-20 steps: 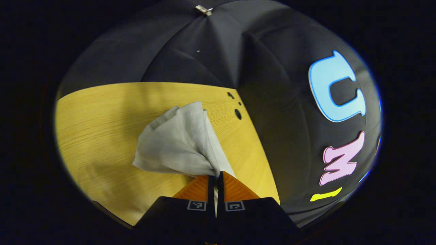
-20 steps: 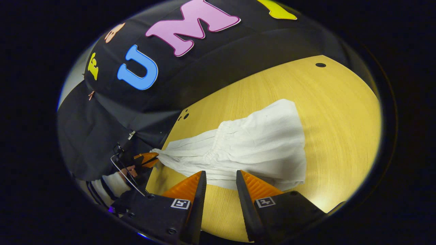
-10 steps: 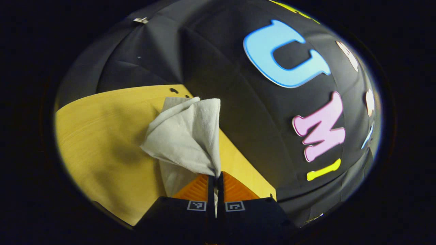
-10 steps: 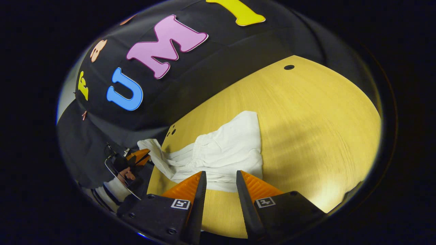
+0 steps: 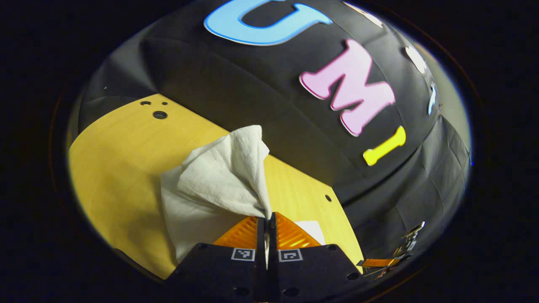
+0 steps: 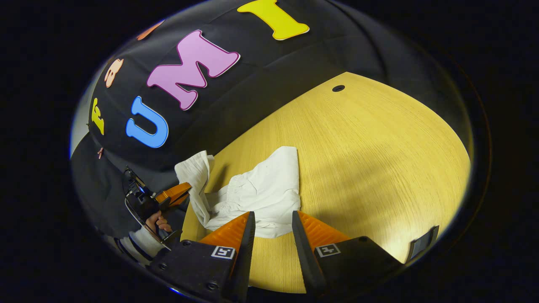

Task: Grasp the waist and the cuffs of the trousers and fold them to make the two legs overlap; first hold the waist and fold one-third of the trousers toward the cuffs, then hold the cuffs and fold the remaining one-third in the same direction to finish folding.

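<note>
So my left gripper (image 5: 266, 219) is pinched tight on a bunched corner of the trousers (image 5: 219, 181), both ribbed wedge-shaped fingers (image 5: 242, 232) pressing the cloth between them with basically no gap. The fabric is white and soft with a slightly nubby, towel-like weave, and it rises off the fingertips in a crumpled peak with a couple of deep folds, while a flatter layer lies underneath on the tabletop (image 5: 118, 168). That tabletop is yellowish wood-grain laminate, smooth, with a few small round holes near its far left corner. In the right gripper view, my right gripper (image 6: 271, 219) sits with its jaws apart, a moderate gap, nothing between them, the tips hovering right at the near edge of the trousers (image 6: 261, 193). From here the trousers look like a rumpled heap close to the tabletop's left edge (image 6: 379, 160), with gathered pleats on one side, probably the elastic waist, though I can't say for sure. A strip of the cloth stands up at the far left, running to the left gripper (image 6: 179, 194), which is held by a hand (image 6: 158, 221) in a striped sleeve (image 6: 139, 244). The rest of the tabletop toward the right edge is bare grain.
</note>
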{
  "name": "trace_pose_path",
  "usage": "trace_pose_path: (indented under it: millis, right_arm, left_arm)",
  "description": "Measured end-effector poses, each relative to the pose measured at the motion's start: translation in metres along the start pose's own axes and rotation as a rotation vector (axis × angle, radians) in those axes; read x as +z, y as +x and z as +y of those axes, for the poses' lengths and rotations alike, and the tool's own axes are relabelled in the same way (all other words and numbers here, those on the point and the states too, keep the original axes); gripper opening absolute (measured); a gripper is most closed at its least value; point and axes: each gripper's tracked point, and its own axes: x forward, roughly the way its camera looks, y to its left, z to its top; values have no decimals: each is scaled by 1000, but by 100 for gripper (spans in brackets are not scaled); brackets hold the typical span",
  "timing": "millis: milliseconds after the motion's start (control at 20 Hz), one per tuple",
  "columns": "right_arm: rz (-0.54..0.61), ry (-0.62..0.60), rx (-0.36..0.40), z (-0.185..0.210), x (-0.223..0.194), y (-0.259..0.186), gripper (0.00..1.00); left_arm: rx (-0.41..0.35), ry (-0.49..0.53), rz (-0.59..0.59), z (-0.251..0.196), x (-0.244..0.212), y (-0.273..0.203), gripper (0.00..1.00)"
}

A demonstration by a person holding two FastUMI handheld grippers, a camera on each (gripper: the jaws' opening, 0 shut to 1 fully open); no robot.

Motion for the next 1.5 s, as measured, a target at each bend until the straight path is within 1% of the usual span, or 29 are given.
trace_pose_path:
  millis: [250,450,650,750,850,950,1000,1050,1100,1200,1250,1300,1350,1400,1500]
  right_arm:
    - [-16,33,-17,-10,2,-9,54]
    - [-23,45,-22,-13,1,-14,54]
    - [-24,50,-25,-14,-2,-18,54]
    - [-30,58,-30,-18,-2,-22,55]
    - [-42,70,-36,-21,0,-25,54]
    - [-50,77,-45,-23,1,-28,54]
    - [-55,79,-49,-26,1,-31,54]
    - [-59,84,-53,-27,2,-32,54]
    - [-63,90,-56,-28,1,-33,55]
    - [-72,102,-63,-31,3,-36,54]
    - [-74,105,-68,-33,2,-37,54]
    - [-75,107,-71,-32,1,-38,54]
    - [-76,107,-75,-33,2,-39,54]
    - [-75,108,-74,-32,0,-40,54]
    - [-72,109,-73,-28,-2,-39,54]
  left_arm:
    - [-77,214,144,-32,-64,16,6]
    - [-76,439,253,-34,-117,18,6]
    - [-73,620,277,-35,-130,17,6]
    - [-84,742,299,-33,-137,17,6]
    - [-108,869,324,-30,-143,15,10]
    - [-141,995,346,-26,-149,12,17]
    - [-152,1063,355,-23,-152,9,23]
    - [-166,1131,361,-22,-154,8,19]
    - [-185,1186,369,-22,-157,8,44]
    - [-213,1240,387,-22,-162,8,69]
    - [-219,1246,387,-23,-164,7,75]
    - [-218,1246,388,-24,-165,8,85]
    - [-222,1241,386,-29,-165,4,90]
    - [-218,1236,377,-28,-164,5,100]
    - [-207,1203,366,-35,-159,4,99]
